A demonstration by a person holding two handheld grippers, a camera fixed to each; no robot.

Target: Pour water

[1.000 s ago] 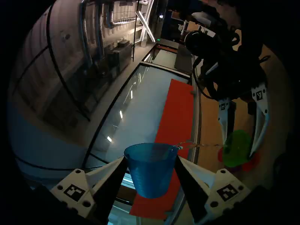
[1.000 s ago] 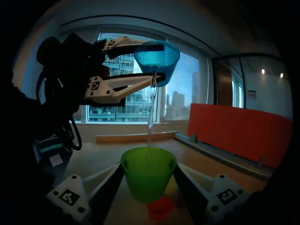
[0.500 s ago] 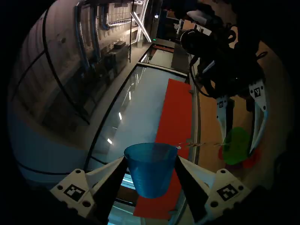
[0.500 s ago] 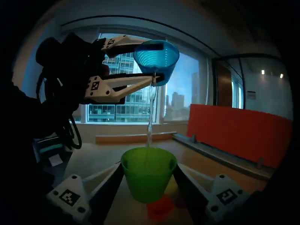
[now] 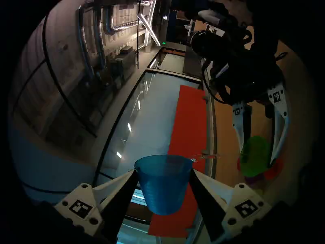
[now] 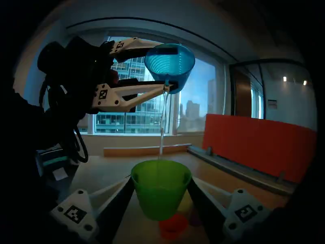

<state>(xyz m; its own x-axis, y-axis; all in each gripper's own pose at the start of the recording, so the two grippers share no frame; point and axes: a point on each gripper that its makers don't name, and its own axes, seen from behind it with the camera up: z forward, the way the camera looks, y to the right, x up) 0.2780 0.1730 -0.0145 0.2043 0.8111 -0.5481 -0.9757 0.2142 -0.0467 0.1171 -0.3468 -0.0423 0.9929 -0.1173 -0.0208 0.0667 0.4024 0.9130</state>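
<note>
Stream has thinned since a second ago. My left jaws clamp blue cup, tipped straight above green cup clamped in right jaws; keep lip over its mouth.

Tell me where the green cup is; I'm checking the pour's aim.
Right gripper view, bottom centre: green cup clamped in the right gripper, directly under the tilted blue cup.
</note>
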